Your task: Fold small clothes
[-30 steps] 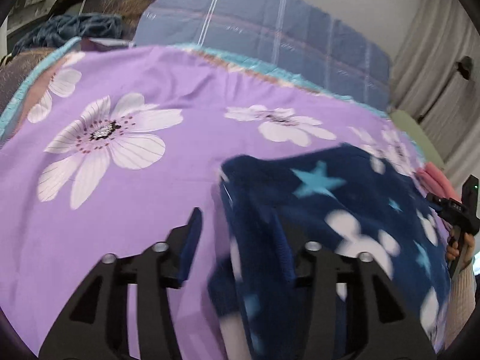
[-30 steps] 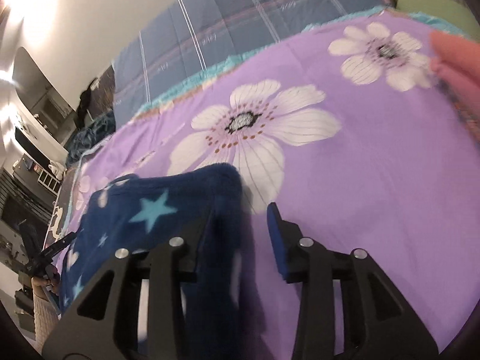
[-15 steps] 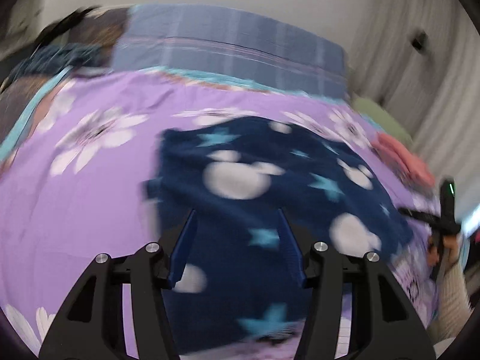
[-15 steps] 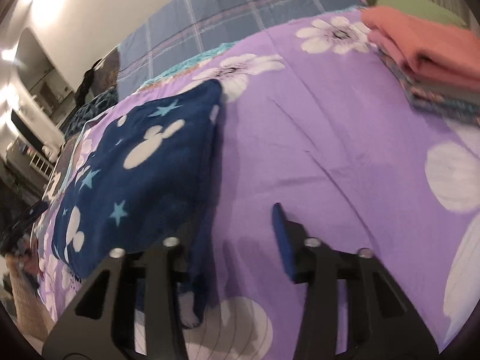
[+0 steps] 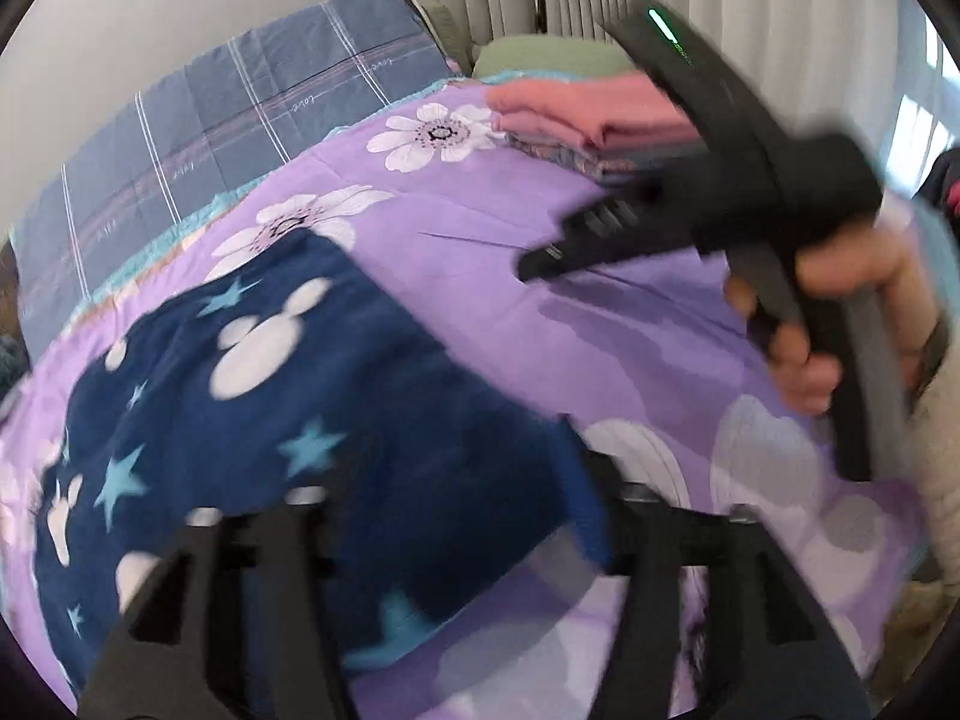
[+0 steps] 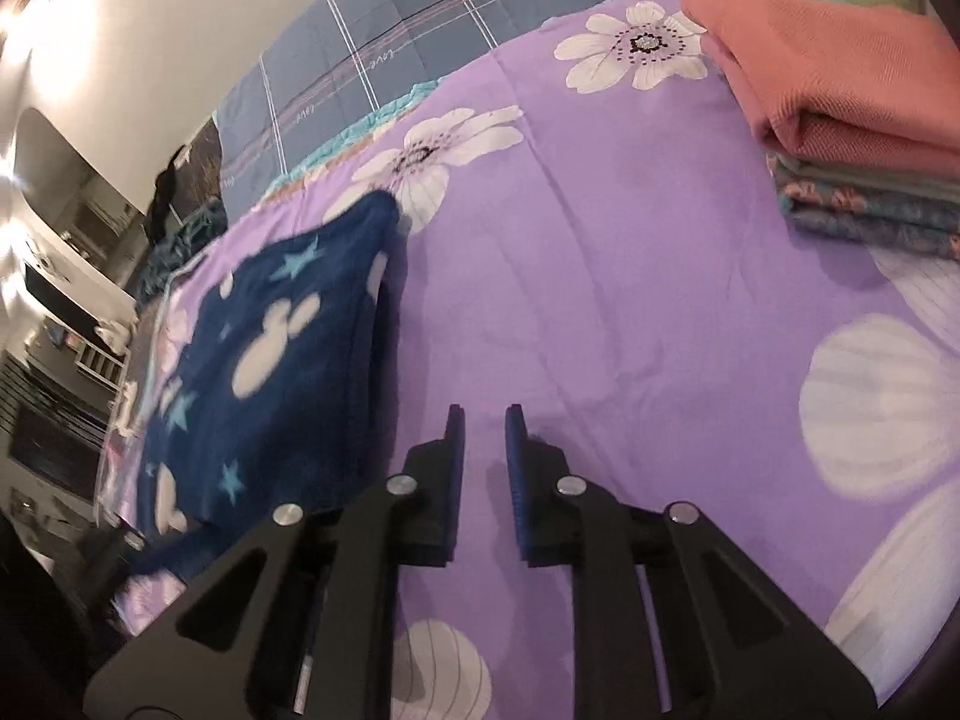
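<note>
1. Right hand-held gripper (image 6: 483, 444): jaws closing, narrow gap, nothing between.
2. Left hand-held gripper (image 5: 456, 492): jaws opening over the navy fleece garment with stars (image 5: 336, 396).
3. That garment lies left of the right one, on the purple floral bedsheet (image 6: 630, 276).
4. Folded pink-topped clothes stack (image 6: 852, 84) far right.

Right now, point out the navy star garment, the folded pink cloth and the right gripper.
navy star garment (image 6: 264, 360): right wrist view, its white motif.
folded pink cloth (image 6: 840, 78): right wrist view, top face.
right gripper (image 6: 485, 438): right wrist view, between its closing, empty jaws.
</note>
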Motion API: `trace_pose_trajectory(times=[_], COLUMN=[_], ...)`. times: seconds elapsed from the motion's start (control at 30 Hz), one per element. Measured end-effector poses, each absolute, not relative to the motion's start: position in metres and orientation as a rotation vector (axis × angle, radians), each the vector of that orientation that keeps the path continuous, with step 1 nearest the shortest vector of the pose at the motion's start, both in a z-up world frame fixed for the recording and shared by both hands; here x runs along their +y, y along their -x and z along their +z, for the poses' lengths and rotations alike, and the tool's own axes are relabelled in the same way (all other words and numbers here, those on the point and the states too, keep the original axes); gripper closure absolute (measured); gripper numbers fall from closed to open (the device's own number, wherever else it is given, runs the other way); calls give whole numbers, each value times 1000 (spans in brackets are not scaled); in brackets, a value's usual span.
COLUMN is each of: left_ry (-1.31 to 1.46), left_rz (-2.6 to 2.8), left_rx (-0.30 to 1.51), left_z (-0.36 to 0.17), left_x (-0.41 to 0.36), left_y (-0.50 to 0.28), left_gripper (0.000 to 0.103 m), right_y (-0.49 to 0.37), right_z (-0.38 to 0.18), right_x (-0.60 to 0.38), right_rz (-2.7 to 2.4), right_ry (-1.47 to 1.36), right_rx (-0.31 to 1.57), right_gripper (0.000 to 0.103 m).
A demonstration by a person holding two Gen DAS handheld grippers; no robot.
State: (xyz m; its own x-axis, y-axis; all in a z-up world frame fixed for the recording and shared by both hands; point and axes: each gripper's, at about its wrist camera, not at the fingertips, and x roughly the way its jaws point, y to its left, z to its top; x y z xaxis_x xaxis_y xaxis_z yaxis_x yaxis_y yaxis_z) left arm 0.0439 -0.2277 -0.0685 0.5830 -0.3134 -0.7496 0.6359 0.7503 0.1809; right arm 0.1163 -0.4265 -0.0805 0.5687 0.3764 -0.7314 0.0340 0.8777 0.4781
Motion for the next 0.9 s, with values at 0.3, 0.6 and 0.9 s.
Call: trace_pose_trajectory(times=[0.3, 0.6, 0.9], left_ry=[-360, -176, -205], left_rz=[-509, -478, -533], left_rx=[862, 920, 915], left_z=[-91, -87, -86], left_x=[-211, -173, -187], left_y=[-59, -62, -56], left_gripper=[79, 87, 87], right_y=[-184, -232, -245], right_z=[-100, -111, -113], right_x=[-406, -378, -368], right_rz=[378, 543, 556], right_ry=[-459, -541, -620], right_rx=[1065, 1101, 1114], right_gripper=[87, 52, 94])
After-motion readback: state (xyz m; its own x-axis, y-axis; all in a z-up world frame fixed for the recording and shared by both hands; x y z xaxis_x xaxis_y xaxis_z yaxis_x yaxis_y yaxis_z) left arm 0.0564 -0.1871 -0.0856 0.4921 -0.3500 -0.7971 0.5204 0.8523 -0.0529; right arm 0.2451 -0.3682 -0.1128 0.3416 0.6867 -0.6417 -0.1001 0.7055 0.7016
